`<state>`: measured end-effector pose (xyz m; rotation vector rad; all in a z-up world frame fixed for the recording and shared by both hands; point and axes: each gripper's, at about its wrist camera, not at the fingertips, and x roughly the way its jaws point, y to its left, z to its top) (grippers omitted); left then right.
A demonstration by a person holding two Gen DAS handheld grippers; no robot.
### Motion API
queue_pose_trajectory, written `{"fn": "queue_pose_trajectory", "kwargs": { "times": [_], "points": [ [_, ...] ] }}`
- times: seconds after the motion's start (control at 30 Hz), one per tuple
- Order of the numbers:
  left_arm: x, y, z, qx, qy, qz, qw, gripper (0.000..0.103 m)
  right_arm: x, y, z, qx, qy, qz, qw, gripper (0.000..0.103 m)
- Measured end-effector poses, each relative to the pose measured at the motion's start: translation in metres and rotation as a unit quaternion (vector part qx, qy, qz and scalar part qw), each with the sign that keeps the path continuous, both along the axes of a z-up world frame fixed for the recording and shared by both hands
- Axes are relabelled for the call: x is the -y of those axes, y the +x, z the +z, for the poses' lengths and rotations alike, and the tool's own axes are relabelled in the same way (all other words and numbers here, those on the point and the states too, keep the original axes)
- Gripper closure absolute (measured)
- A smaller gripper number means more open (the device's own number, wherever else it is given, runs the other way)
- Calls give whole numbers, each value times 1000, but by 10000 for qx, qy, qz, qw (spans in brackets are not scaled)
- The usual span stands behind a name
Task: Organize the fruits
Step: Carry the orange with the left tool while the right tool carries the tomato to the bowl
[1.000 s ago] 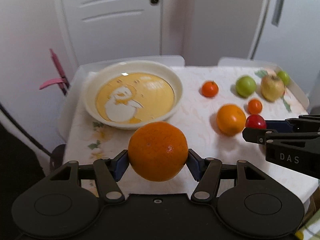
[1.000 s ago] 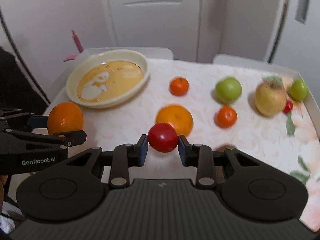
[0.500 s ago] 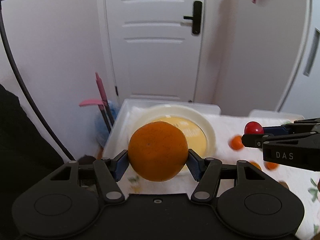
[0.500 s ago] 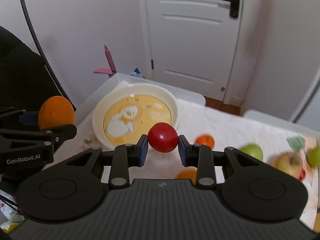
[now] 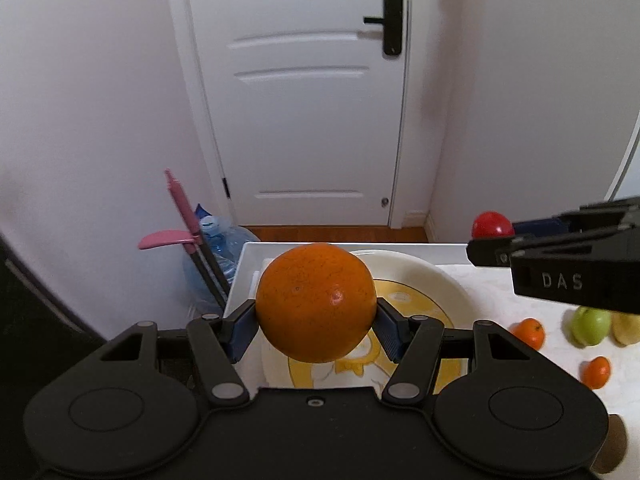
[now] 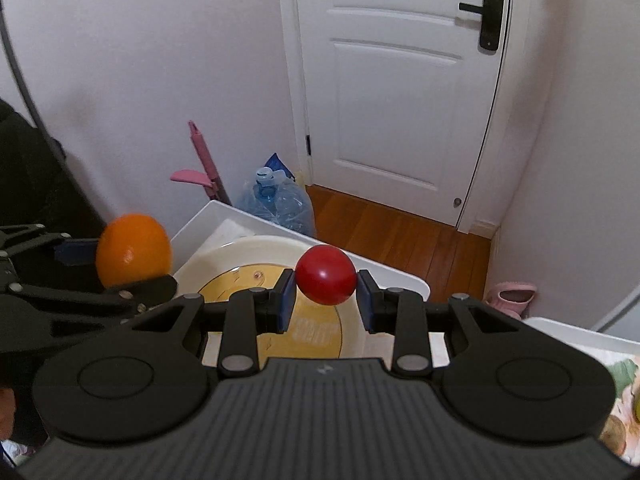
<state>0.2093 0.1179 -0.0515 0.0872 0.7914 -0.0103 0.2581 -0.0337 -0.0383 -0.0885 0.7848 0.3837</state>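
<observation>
My left gripper [image 5: 316,320] is shut on a large orange [image 5: 316,300] and holds it in the air over the near left part of the cream plate with a yellow picture [image 5: 444,280]. My right gripper [image 6: 326,300] is shut on a small red tomato-like fruit [image 6: 326,274] and holds it above the plate [image 6: 248,248]. The orange also shows in the right wrist view [image 6: 134,250], and the red fruit in the left wrist view [image 5: 492,225]. Two small tangerines [image 5: 529,333] [image 5: 596,372] and a green apple [image 5: 590,325] lie on the table to the right.
The plate sits on a white tray-like table with a flowered cloth [image 5: 492,300]. Behind it are a white door [image 5: 304,92], a water bottle [image 6: 276,200] and a pink-handled tool [image 5: 180,216] on the wooden floor. A pink object [image 6: 510,298] lies by the right wall.
Both grippers have risen and moved forward toward the plate with their fruits. The views now tilt up to the door, and most table fruit has dropped out of sight.
</observation>
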Motion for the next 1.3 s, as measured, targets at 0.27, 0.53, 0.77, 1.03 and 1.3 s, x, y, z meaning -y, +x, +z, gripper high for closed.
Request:
{"fn": "queue_pose_trajectory", "kwargs": {
  "times": [0.27, 0.53, 0.77, 1.03, 1.3],
  "points": [
    [2, 49, -45, -363, 155, -372, 9985, 38, -5, 39, -30, -308, -28, -112, 9995, 56],
    [3, 74, -72, -554, 231, -609, 9963, 37, -7, 53, -47, -453, -123, -199, 9987, 56],
    [13, 80, -80, -587, 322, -764, 9948, 36, -7, 58, -51, -496, -173, -238, 9983, 56],
    [9, 68, -60, -244, 316, -887, 9953, 10, 0, 61, -45, -427, -108, -232, 9988, 56],
    [-9, 52, -47, -302, 120, -632, 9975, 7, -12, 61, -47, -433, -107, 153, 9989, 56]
  ]
}}
